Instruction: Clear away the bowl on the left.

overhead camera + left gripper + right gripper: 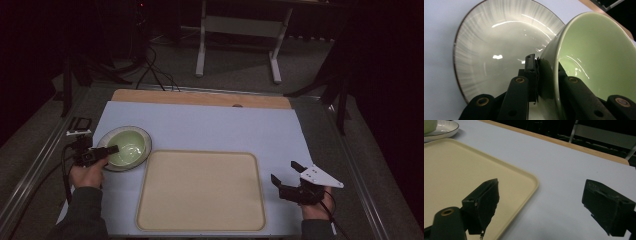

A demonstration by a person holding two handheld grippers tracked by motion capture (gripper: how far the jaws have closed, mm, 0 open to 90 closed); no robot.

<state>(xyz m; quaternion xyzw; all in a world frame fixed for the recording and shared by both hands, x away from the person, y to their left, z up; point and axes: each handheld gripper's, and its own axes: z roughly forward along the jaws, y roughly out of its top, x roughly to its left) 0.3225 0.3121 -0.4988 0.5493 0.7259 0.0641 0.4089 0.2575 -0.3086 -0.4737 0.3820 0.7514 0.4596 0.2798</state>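
A pale green bowl [128, 146] sits in a grey streaked plate [145, 135] at the left of the table. My left gripper [111, 149] is shut on the bowl's near rim. In the left gripper view one jaw lies outside the bowl [599, 55] wall and one inside, over the plate [491, 50]. A beige tray [200, 190] lies bare in the middle. My right gripper [284, 171] hovers open just right of the tray, with nothing between its jaws. In the right gripper view, the right gripper [541, 187] looks across the tray's corner [461, 170] toward the plate [441, 128].
A light blue mat [225, 125] covers the table, with a wooden strip [200, 97] along the far edge. Behind the table stand a white frame [240, 30] and floor cables [150, 70]. Metal rails run along both table sides.
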